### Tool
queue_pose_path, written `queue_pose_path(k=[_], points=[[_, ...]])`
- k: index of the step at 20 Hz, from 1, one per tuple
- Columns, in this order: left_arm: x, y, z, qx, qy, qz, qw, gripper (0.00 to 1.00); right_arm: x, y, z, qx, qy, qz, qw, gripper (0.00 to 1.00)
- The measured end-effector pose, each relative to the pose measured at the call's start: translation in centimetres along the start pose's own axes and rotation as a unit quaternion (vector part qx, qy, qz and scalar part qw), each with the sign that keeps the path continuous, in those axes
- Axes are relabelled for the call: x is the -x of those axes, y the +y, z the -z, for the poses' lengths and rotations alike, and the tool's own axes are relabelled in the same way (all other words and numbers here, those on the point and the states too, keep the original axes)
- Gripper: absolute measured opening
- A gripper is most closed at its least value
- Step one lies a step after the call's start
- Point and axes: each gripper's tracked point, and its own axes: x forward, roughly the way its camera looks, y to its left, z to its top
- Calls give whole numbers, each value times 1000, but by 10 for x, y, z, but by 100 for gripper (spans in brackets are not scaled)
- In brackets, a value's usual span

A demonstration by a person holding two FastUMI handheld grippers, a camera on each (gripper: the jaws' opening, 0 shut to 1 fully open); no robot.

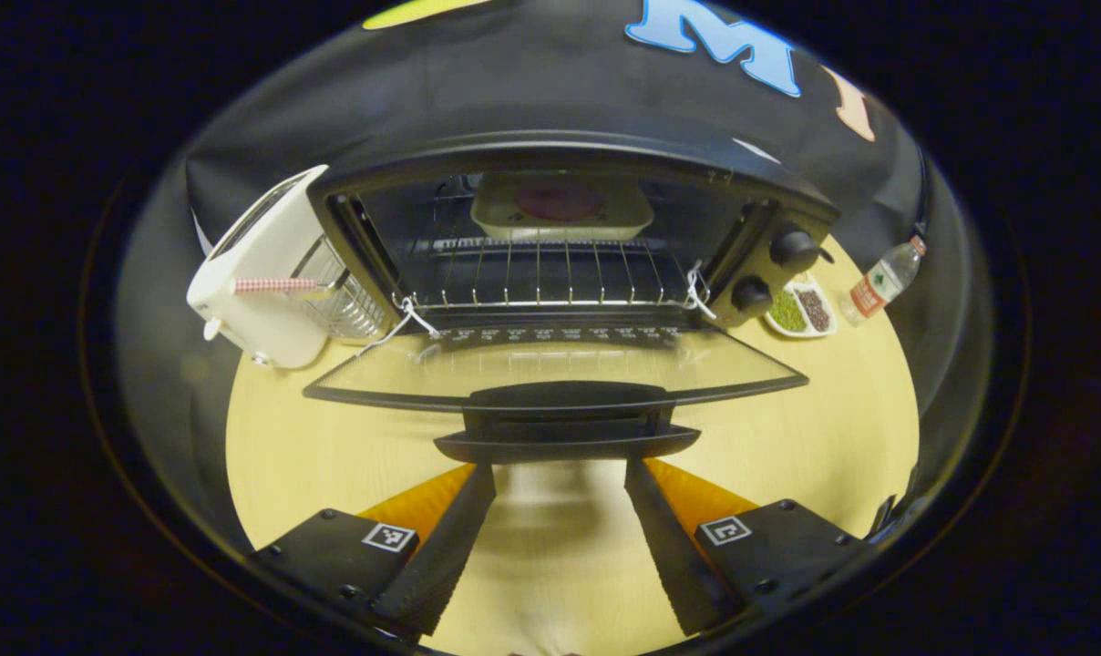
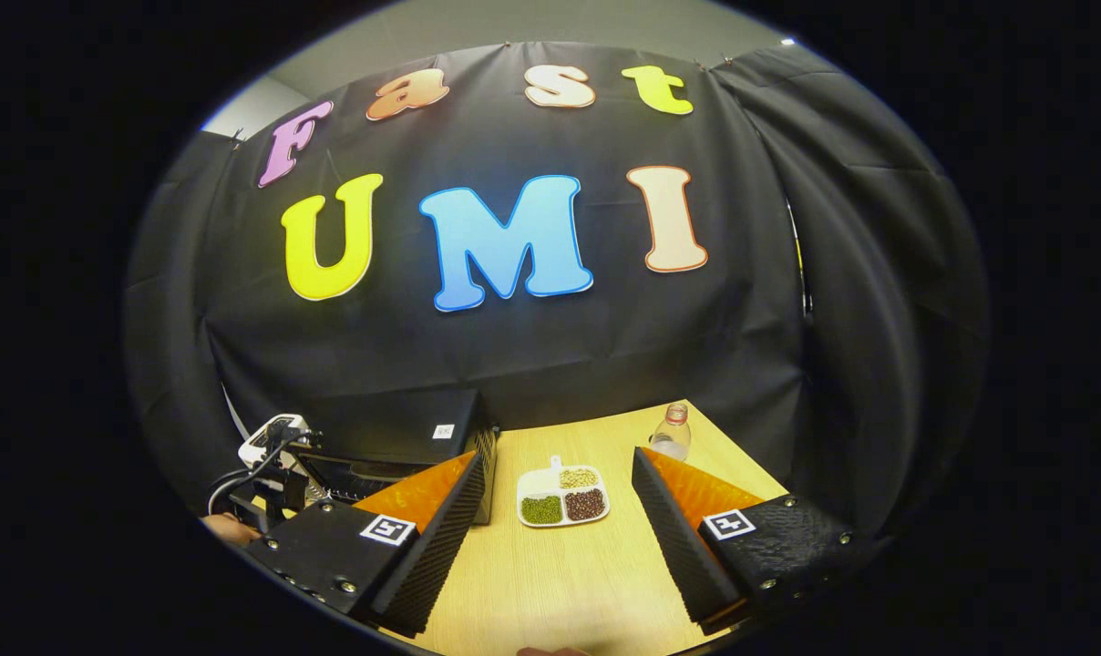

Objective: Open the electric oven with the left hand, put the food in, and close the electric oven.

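Note:
The black electric oven (image 1: pixel 569 159) stands open, its glass door (image 1: pixel 550 364) folded down flat toward me. A cream tray holding dark reddish food (image 1: pixel 560 205) rests on the wire rack (image 1: pixel 541 273) deep inside. My left gripper (image 1: pixel 560 466) is open, its fingertips just short of the door handle (image 1: pixel 564 421) and apart from it. In the right gripper view my right gripper (image 2: pixel 558 460) is open and holds nothing, raised above the table right of the oven (image 2: pixel 396 428). The left gripper (image 2: pixel 277 456) with its cables and a hand (image 2: pixel 227 527) show beyond the oven.
A white toaster (image 1: pixel 259 273) stands left of the oven. Right of it lie a white divided dish of beans (image 1: pixel 801 310) (image 2: pixel 562 497) and a plastic bottle (image 1: pixel 883 281) (image 2: pixel 671 435). The wooden table (image 1: pixel 286 437) (image 2: pixel 550 574) has bare room in front.

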Motion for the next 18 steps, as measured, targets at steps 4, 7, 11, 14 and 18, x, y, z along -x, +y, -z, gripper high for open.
queue_pose_path(k=[4, 7, 11, 14, 18], points=[[5, 6, -15, 14, -22, -8, 1000, 98, 2, -4, -1, -5, -2, 0, 1000, 99], [13, 11, -28, 18, -47, -18, 999, 98, 1, -8, 0, -6, 1, -2, 1000, 99], [32, 6, -50, 26, -92, -22, 995, 100, -3, -8, -2, 1, 2, -14, 1000, 99], [67, 1, -71, 15, -149, -22, 988, 100, -4, -3, -9, 16, -6, -28, 999, 99], [155, -23, -110, 15, -274, -10, 961, 98, 2, 10, -35, 34, -39, -48, 998, 99]])
